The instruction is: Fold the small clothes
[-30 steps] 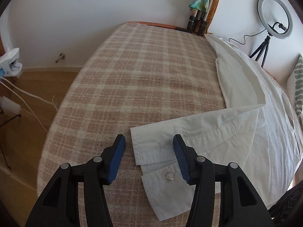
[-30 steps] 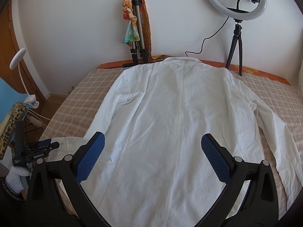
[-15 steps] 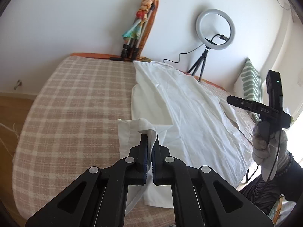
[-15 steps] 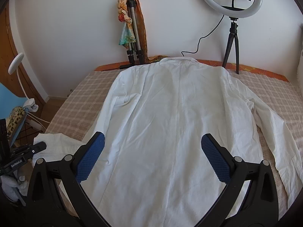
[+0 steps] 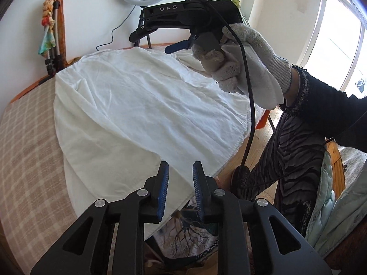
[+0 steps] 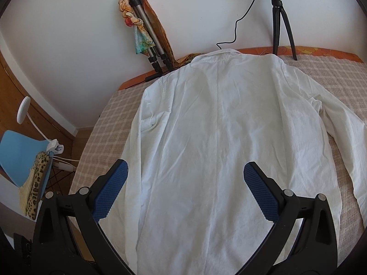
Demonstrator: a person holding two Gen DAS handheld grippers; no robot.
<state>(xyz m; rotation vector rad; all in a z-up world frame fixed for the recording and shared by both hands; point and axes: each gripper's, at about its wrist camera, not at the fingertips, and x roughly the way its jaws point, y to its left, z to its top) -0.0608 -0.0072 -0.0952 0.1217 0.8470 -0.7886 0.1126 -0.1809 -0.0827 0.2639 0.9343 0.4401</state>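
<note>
Crumpled white shirt [image 6: 218, 137] lies on the checked bed [image 6: 105, 128]; left gripper [image 5: 180, 191] narrowly parted, right gripper [image 6: 185, 192] wide, both empty.

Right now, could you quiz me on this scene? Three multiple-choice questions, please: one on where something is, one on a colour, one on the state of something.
1. Where does the shirt lie?
A. on the checked bed cover
B. on the blue chair
C. hung on the tripod

2. What colour are the pads on the gripper fingers?
A. red
B. blue
C. yellow

3. How stands the right gripper?
A. shut on the shirt
C. shut on nothing
B. open, holding nothing

Answers:
1. A: the shirt is spread flat, collar toward the wall, on the beige checked bed cover.
2. B: both wrist views show blue textured pads, also on the left gripper.
3. B: its fingers stand wide apart above the shirt with nothing between them.
</note>
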